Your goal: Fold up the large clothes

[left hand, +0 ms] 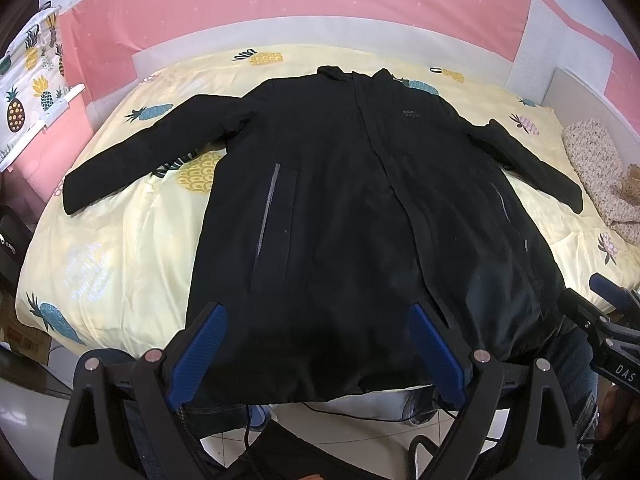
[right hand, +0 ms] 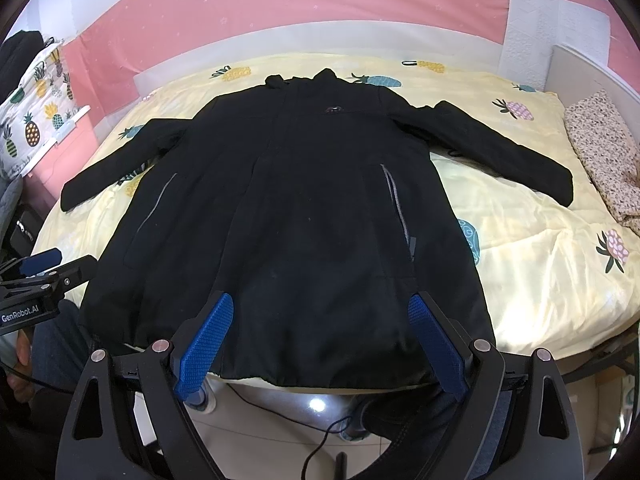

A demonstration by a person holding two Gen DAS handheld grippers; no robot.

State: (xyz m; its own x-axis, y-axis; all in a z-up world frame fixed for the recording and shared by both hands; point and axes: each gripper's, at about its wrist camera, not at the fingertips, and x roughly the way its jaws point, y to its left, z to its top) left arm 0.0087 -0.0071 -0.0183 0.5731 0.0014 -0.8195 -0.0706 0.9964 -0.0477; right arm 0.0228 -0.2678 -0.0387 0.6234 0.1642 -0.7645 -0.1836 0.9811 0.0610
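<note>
Folding not yet begun: coat [left hand: 340,208] spread flat, front up, on bed [left hand: 120,240].

Collar toward 12 o'clock, hem at 6 o'clock over the bed's near edge, sleeves out toward 9 [left hand: 132,160] and 3 [right hand: 504,148]; no crease or fold visible anywhere. Left claw [left hand: 318,344] released, fingers wide apart, hovering by the hem, grasping nothing. Right claw [right hand: 320,340] likewise released and empty near the hem. Judged remaining: sleeves in, sides over, then body doubled, so the whole task.
</note>
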